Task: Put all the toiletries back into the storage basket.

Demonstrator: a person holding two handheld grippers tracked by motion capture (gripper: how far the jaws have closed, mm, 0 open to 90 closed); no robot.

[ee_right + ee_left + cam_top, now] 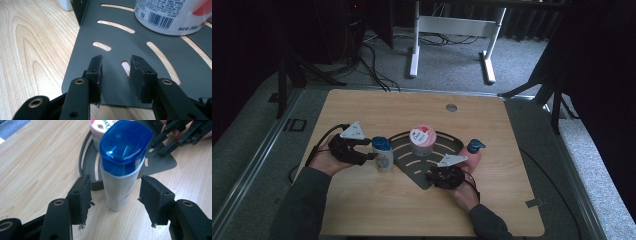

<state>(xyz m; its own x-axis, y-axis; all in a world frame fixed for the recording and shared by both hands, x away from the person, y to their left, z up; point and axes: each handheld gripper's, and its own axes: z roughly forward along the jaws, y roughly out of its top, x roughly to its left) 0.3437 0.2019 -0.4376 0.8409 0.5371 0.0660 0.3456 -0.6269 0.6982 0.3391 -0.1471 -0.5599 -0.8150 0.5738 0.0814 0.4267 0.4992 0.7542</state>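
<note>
A white bottle [120, 185] with a blue cap [125, 143] stands upright on the wooden table, just left of a dark grey slotted tray [404, 150]. My left gripper [373, 156] is open, its jaws on either side of the bottle [383, 159] with a gap at each pad. A pink-lidded jar [422, 140] stands on the tray. My right gripper [116, 66] is open over the tray's near corner [120, 37], with nothing between its jaws. In the high view the right gripper [432, 175] sits at the tray's front tip.
A pink bottle with a blue pump top [473, 152] stands off the tray's right side, close to my right hand. A round grommet hole [451, 107] lies near the table's far edge. White desk legs [414, 50] stand on the floor beyond.
</note>
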